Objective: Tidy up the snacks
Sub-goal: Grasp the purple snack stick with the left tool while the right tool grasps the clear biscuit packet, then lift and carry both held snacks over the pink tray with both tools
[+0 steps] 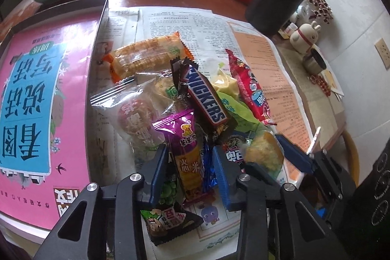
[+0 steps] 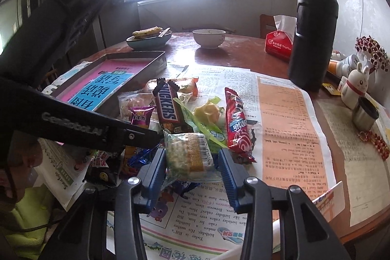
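Observation:
A heap of wrapped snacks lies on newspaper (image 1: pixel 170 18): a Snickers bar (image 1: pixel 207 99), a red pack (image 1: pixel 251 87), an orange corn-stick pack (image 1: pixel 148 55) and several more. My left gripper (image 1: pixel 190 150) points down into the heap, and its blue pads touch the sides of a purple snack pack (image 1: pixel 185 138). My right gripper (image 2: pixel 192 152) has closed on a clear-wrapped puffed rice snack (image 2: pixel 187 155) at the near edge of the heap. A dark tray (image 1: pixel 104 14) holding a pink book sits left of the snacks.
A tall black flask (image 2: pixel 314 35) stands at the back right beside a red tissue pack (image 2: pixel 277 45). A white bowl (image 2: pixel 209 37) and a plate of flatbread (image 2: pixel 148 37) sit at the far side. A rabbit figurine (image 2: pixel 358 84) and a steel cup (image 2: pixel 365 113) stand at the right edge.

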`<state>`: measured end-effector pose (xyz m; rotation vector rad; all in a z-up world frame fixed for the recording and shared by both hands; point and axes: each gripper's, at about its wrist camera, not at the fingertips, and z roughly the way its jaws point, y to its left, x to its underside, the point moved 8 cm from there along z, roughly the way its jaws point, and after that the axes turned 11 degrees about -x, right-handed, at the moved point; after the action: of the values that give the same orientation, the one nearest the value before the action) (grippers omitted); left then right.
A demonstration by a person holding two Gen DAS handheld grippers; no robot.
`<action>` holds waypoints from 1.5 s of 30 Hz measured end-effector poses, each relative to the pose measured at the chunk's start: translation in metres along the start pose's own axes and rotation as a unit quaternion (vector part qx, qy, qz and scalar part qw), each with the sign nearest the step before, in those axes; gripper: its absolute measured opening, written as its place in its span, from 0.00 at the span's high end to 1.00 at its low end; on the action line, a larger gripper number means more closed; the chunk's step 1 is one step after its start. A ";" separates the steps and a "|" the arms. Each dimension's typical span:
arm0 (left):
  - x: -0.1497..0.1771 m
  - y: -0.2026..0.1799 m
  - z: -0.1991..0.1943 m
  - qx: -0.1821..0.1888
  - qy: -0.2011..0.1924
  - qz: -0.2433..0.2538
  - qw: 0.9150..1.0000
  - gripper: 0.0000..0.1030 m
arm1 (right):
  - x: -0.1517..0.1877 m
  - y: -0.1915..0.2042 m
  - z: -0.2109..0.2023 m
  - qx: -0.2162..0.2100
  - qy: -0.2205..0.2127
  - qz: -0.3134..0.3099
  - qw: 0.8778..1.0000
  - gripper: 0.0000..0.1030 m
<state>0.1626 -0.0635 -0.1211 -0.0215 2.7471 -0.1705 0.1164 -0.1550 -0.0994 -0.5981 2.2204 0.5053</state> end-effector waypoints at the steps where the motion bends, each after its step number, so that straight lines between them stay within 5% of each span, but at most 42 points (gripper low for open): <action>1: -0.001 0.000 0.002 0.000 0.002 -0.002 1.000 0.65 | 0.000 0.001 0.000 -0.002 -0.001 0.001 1.000 0.62; 4: -0.001 0.001 0.005 0.001 0.005 -0.011 1.000 0.75 | -0.001 0.000 -0.002 -0.004 -0.005 0.007 1.000 0.62; 9: -0.001 0.001 0.006 0.003 -0.002 -0.009 1.000 0.80 | -0.001 -0.002 -0.002 -0.010 -0.010 0.016 1.000 0.63; 25: -0.011 0.012 -0.048 0.016 -0.075 -0.003 0.997 0.80 | -0.011 0.005 -0.019 -0.011 -0.039 0.019 0.999 0.63; 45: -0.018 0.077 -0.101 0.019 -0.134 -0.064 0.989 0.80 | -0.041 0.051 -0.022 -0.035 -0.050 -0.024 0.998 0.63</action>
<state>0.1417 0.0249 -0.0311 -0.1953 2.4732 -0.2378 0.0990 -0.1149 -0.0459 -0.6465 2.0972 0.5771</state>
